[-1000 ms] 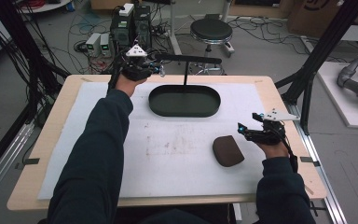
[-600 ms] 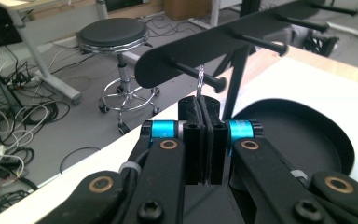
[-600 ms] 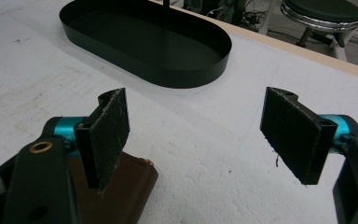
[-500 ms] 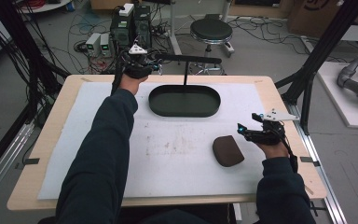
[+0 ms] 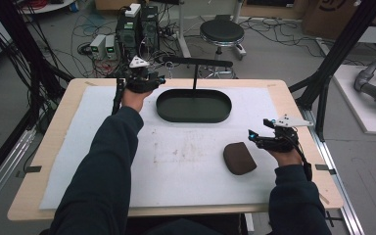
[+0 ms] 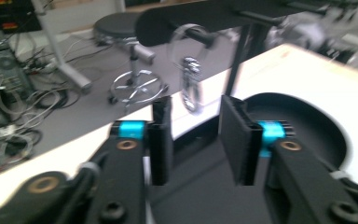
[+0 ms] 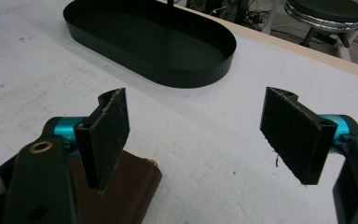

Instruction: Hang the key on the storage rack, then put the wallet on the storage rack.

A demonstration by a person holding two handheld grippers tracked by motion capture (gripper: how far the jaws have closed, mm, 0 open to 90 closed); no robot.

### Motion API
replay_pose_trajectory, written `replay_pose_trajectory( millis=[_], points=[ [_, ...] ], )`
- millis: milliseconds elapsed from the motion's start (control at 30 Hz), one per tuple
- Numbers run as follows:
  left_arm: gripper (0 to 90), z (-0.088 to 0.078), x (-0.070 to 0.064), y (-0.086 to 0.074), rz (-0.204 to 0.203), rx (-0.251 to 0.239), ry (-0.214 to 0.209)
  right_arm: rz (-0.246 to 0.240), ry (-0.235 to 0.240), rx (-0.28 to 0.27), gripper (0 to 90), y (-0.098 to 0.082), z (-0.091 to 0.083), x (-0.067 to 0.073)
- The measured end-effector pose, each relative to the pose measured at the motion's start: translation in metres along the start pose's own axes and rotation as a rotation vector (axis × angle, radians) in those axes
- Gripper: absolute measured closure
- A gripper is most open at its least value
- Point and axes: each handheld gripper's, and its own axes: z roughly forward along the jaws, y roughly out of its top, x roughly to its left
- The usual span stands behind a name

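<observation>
Hanging from the black crossbar [image 6: 223, 18] over the black oval metal tray [image 5: 194, 105], near the desk's far edge: a shiny metal key ring with clip [image 6: 189, 70]. Left gripper [image 6: 196, 135], fingers just parted, clear of it. Light, stiff, slippery, free to swing; best pinched at the clip. Right gripper [image 7: 200, 140], fingers wide, empty, beside the brown leather pouch [image 5: 239, 157]. No readable writing.

A white mat [image 5: 186, 147] covers most of the table [image 5: 58, 134]; beyond the table's far edge stands a round black stool [image 5: 221, 32]; left of the stool sit two dark computer towers [image 5: 139, 24] amid tangled cables [image 5: 83, 29]; right of the table a black frame post [image 5: 338, 54] slants upward; farther right lies a grey robot arm [image 5: 374, 88].
</observation>
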Motion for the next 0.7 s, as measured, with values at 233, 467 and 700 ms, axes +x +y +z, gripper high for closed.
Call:
replay_pose_trajectory(
  millis=[233, 467, 700],
  points=[
    [26.4, -0.043, -0.003, -0.034, -0.128, -0.086, -0.107, -0.001, 0.006, 0.008, 24.0, 0.002, 0.003, 0.004],
    [18.4, -0.079, -0.013, -0.058, -0.037, -0.100, -0.079, -0.008, 0.021, 0.023, 24.0, 0.002, 0.005, 0.008],
    [18.4, -0.113, -0.024, -0.080, 0.028, -0.103, -0.032, -0.009, 0.033, 0.045, 21.8, 0.001, 0.007, 0.010]
  ],
)
